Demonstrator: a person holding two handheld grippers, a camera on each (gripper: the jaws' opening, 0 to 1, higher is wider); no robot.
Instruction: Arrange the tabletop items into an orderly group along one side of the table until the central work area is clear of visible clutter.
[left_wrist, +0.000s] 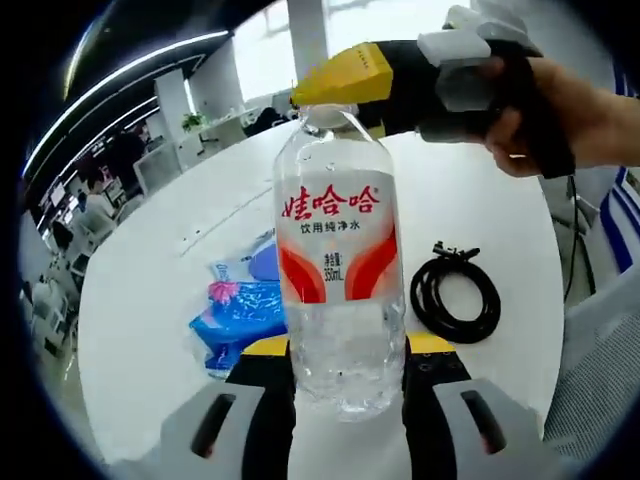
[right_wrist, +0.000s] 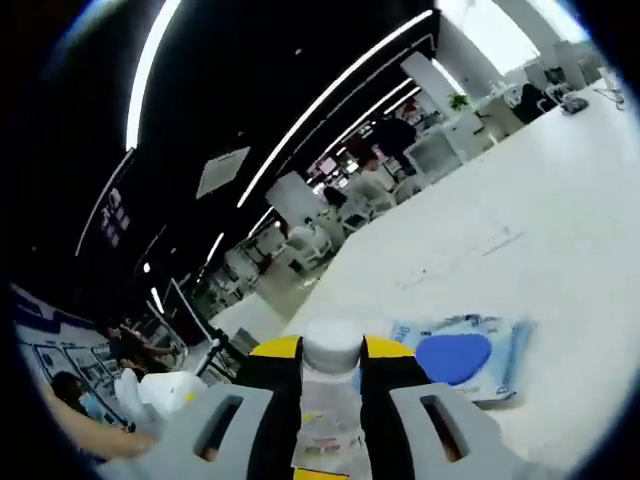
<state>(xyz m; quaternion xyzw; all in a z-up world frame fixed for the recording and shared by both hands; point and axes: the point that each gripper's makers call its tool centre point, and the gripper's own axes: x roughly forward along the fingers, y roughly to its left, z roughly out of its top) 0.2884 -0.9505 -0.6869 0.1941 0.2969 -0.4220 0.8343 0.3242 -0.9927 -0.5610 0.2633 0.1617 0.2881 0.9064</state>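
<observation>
Water bottle (left_wrist: 340, 260) upright over the white tabletop (left_wrist: 140, 300). Left gripper (left_wrist: 346, 372) clamped on its lower body, one jaw each side. Right gripper (right_wrist: 331, 372) closed about the white cap (right_wrist: 331, 345); in the left gripper view it comes in from above, yellow jaw at the bottle's top, a hand (left_wrist: 560, 120) behind it.

Step in hand, as I judge it: carrying or steadying the bottle with both grippers, perhaps working the cap; cannot tell which. To do it well: hold the lower grip firm without crushing the thin plastic, keep the bottle vertical, and move the two grippers together so the neck is not wrenched. Set it down by the other items toward one edge, release the cap first, then the body.

Landmark: the bottle. Behind it, to its left in the left gripper view, a blue wipes packet (left_wrist: 240, 310) flat on the tabletop. To its right, apart from it, a coiled black cable (left_wrist: 455, 295).

Tabletop rounded, white, matte. Room: open office, desks (left_wrist: 160, 165) and seated people beyond, long ceiling light strips (right_wrist: 330, 95), bright windows (left_wrist: 300, 40).
</observation>
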